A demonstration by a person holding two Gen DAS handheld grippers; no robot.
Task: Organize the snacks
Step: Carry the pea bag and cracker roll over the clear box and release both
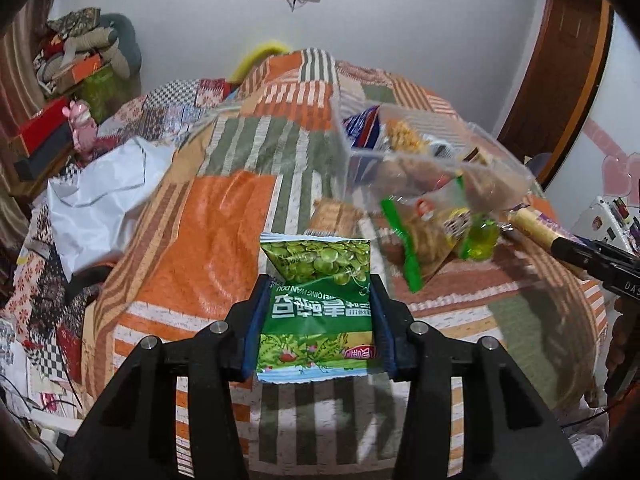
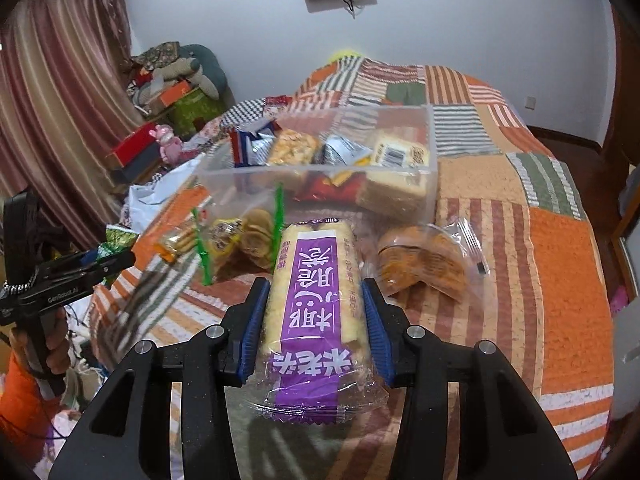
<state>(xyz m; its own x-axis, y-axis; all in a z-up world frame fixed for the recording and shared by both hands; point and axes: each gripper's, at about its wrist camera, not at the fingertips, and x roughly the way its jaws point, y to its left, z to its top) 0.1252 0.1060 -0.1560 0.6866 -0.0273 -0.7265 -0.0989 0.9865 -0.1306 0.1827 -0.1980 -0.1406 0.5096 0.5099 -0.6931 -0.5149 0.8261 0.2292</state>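
Left claw [image 1: 318, 300] clamps green pea packet [image 1: 320, 280]; right claw [image 2: 316, 320] clamps purple rice-cracker pack [image 2: 316, 312]. Both held above bed [image 2: 500, 240], near clear bin [image 2: 320, 168] holding snacks.

right claw [image 2: 316, 300] around purple-labelled rice cracker pack [image 2: 314, 312]

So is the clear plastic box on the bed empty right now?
No, the clear plastic box already holds several snack packets, including a barcoded cake packet at its right end.
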